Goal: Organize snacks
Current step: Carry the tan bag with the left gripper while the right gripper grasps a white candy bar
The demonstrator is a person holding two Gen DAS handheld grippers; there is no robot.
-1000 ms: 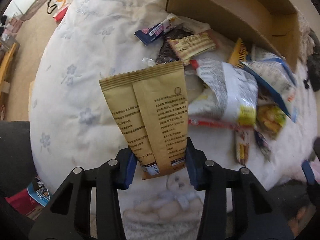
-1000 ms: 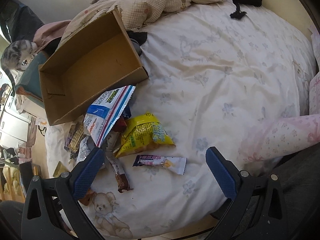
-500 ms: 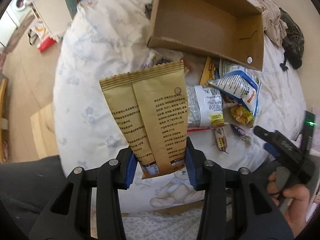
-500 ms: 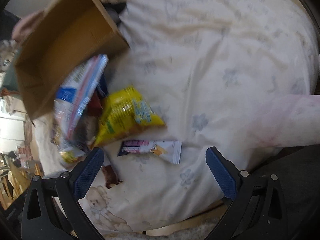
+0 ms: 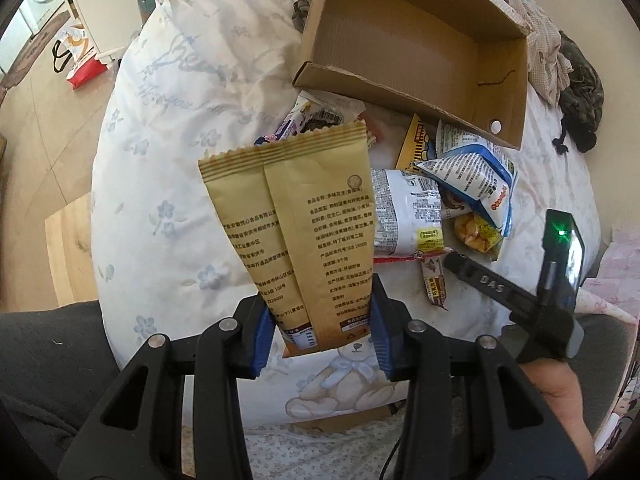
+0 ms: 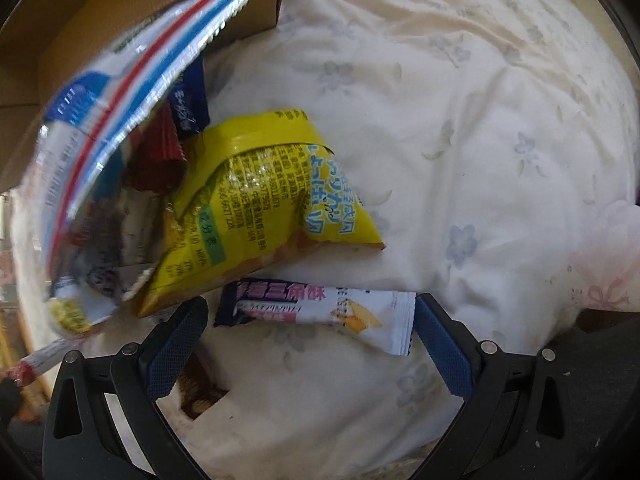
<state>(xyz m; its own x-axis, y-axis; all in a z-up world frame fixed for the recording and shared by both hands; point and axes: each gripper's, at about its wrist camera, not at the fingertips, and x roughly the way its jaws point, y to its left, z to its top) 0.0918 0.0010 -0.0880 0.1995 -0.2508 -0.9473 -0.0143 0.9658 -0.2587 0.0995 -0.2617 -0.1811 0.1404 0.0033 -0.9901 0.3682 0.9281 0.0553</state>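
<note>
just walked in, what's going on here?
A person is sorting snacks on a bed with two handheld grippers. The left gripper is shut on a tan packet, held up in front of the empty cardboard box. The right gripper is open, fingers straddling a white wafer bar beside the yellow bag. The rest of the pile lies loose by the box.
</note>
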